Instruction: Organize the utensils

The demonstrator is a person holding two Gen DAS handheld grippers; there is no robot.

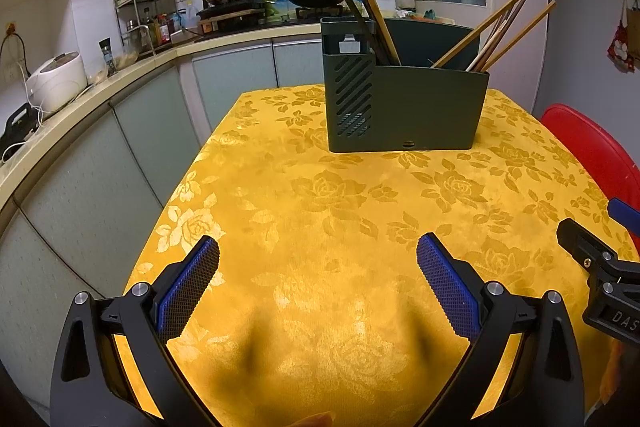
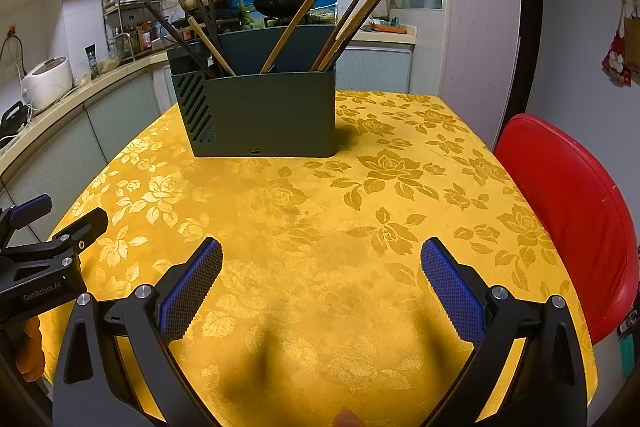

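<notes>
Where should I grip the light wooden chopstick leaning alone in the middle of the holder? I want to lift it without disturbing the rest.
Grip the chopstick on its upper shaft, well above the holder rim. Come from above with the right gripper, its fingers on either side of the shaft. The stick leans right, its top half is bare, and gaps separate it from both neighbouring bundles.

Black-framed left hand-held gripper (image 1: 318,279), blue mesh-textured pads (image 1: 188,287), silver screws, matching right hand-held gripper (image 2: 321,281)

Yellow rose-patterned tablecloth (image 2: 360,211), dark green holder (image 2: 264,115)
</notes>
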